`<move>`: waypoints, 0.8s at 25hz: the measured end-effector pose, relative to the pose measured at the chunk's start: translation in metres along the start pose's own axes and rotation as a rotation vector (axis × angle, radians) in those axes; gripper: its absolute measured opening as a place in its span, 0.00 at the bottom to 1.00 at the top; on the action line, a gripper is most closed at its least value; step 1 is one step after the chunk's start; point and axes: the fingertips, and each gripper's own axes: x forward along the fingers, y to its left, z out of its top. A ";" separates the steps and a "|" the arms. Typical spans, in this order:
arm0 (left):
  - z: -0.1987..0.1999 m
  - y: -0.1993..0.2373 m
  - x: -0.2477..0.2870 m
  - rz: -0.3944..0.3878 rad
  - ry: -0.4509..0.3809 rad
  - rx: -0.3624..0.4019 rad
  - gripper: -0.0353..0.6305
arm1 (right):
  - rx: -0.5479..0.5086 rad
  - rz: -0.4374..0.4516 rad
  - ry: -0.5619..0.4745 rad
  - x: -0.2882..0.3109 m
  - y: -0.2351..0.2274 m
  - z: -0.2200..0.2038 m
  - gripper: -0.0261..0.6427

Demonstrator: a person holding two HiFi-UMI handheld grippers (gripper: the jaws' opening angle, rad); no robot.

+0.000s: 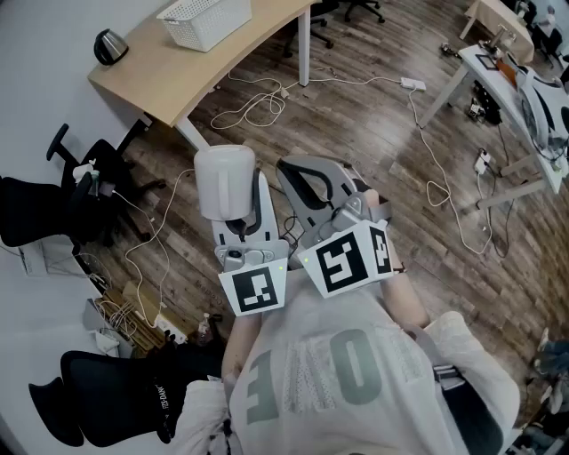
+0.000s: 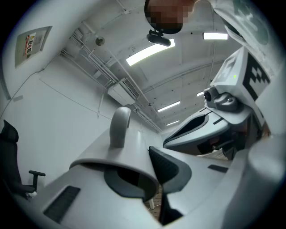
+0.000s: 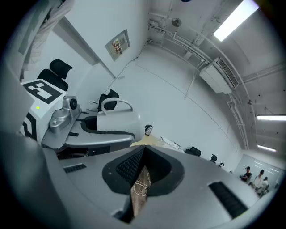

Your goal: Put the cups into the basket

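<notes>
A white cup (image 1: 222,182) with a looped handle sits clamped in the left gripper (image 1: 240,200). It is held out over the wooden floor (image 1: 373,133), well apart from the basket (image 1: 206,19) and nearer the person than the basket is. In the left gripper view the fingers (image 2: 170,167) stand at a narrow setting, pressed against the cup's wall, with the handle (image 2: 119,127) rising clear above them and the cup tipped slightly upward.

Just beside it, on the side farther from the basket, the right gripper (image 1: 307,182) carries nothing. In the right gripper view its fingers (image 3: 128,166) are drawn together until the dark ribbed pads meet at the tips, and only a sliver of floor shows through the gap behind them. The two marker cubes sit almost touching, close against the person's chest.

The basket, white and slatted, stands on the pale curved desk (image 1: 178,67) at the far end of the room from the person. A dark kettle (image 1: 110,46) rests on the same desk, left of the basket and near the wall. White cables (image 1: 258,107) trail across the floor between the basket's desk and the grippers. Black office chairs (image 1: 53,204) line the wall, left of the basket and nearer the person. A second desk (image 1: 516,98), cluttered with gear, stands well to the basket's right.
</notes>
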 end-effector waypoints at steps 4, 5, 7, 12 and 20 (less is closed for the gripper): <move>-0.003 0.003 -0.002 0.000 -0.015 -0.041 0.13 | -0.008 0.013 -0.012 0.003 0.005 0.003 0.03; -0.004 0.003 -0.002 -0.008 -0.023 -0.079 0.13 | -0.011 0.015 -0.014 0.004 0.005 0.003 0.03; -0.011 0.007 -0.003 -0.021 -0.038 -0.188 0.13 | -0.012 0.017 -0.022 0.005 0.003 0.004 0.03; -0.031 0.031 -0.006 0.025 -0.030 -0.321 0.13 | 0.022 0.023 -0.048 0.012 -0.003 0.006 0.03; -0.042 0.042 0.011 0.065 -0.007 -0.333 0.13 | 0.028 0.041 -0.044 0.026 -0.015 -0.007 0.03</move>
